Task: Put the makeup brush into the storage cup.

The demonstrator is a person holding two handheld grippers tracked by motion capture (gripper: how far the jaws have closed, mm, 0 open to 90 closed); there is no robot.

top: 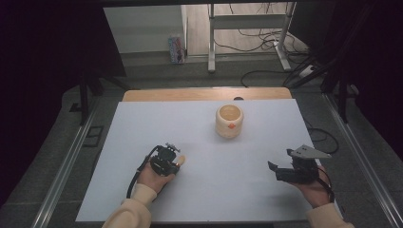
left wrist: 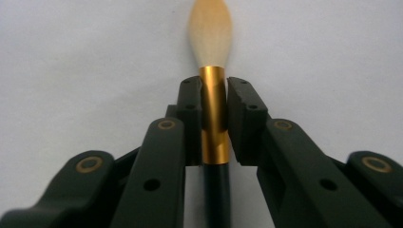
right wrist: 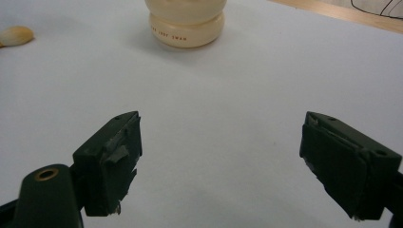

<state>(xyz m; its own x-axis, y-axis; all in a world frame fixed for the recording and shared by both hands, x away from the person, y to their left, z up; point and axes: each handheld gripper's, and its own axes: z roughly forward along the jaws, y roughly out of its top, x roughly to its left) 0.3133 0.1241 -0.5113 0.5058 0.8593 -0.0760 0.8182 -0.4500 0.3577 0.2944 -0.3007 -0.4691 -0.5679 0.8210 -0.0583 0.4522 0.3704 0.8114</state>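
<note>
One brush (left wrist: 213, 90) pinched between left gripper (left wrist: 213, 95) fingers, one cream pot (top: 229, 121) apart, right gripper (right wrist: 221, 156) fingers wide, empty.

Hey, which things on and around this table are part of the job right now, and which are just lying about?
In the job:
- brush, clamped at its gold band by the left gripper
- cream jar, open-topped, standing apart on the white sheet
- right gripper, open, holding nothing

Lying about:
- cables on the floor
- metal stand
- small box
</note>
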